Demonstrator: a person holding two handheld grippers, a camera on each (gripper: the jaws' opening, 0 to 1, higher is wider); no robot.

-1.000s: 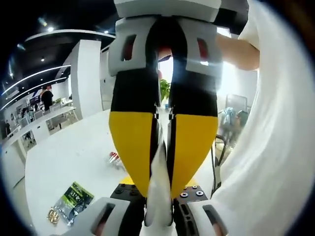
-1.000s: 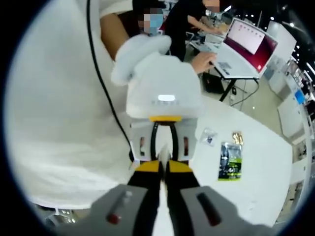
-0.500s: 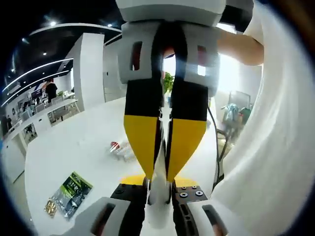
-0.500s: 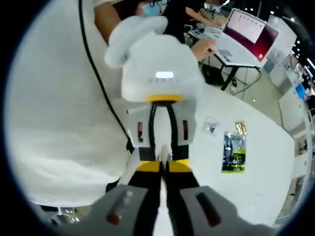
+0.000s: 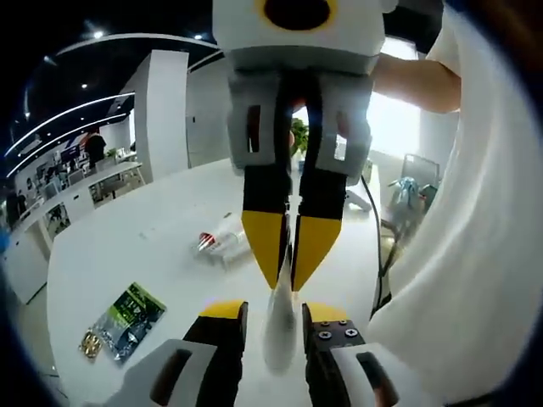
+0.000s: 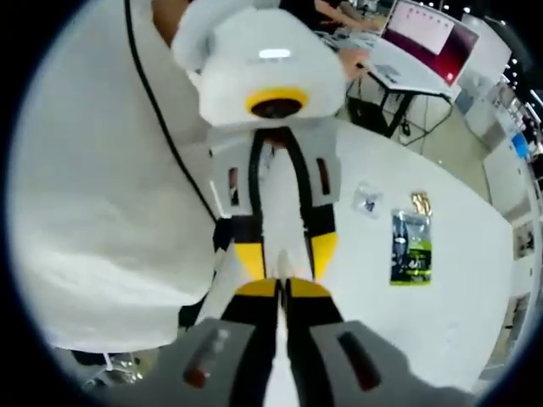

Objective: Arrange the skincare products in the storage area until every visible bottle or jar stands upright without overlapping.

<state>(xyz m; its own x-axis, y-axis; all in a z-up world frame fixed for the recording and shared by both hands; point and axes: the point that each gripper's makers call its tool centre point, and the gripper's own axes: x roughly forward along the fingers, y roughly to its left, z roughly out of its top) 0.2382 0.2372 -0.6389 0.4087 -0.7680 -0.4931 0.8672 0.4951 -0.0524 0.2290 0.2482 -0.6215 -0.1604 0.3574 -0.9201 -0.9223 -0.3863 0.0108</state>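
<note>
A white tube [image 5: 280,335] is held in the air above the white table [image 5: 127,254] between my two grippers, which face each other tip to tip. In the left gripper view, my left gripper [image 5: 277,310] is shut around the tube's thicker body. My right gripper [image 5: 288,278] comes down from the top, its yellow-tipped jaws pinched on the tube's narrow end. In the right gripper view, the tube [image 6: 280,203] runs between the jaws of the left gripper [image 6: 286,263], and my right gripper [image 6: 282,288] is shut at its near end.
A clear item with a red end [image 5: 219,242] lies flat on the table. A green packet [image 5: 127,315] and a small gold item [image 5: 87,344] lie near the table's edge. The person's white shirt [image 6: 93,186] is close by, and a laptop [image 6: 424,38] stands behind.
The two grippers have drawn apart along the tube, so the facing gripper looks smaller in each view. More of the tube and table now shows. Both stay shut.
</note>
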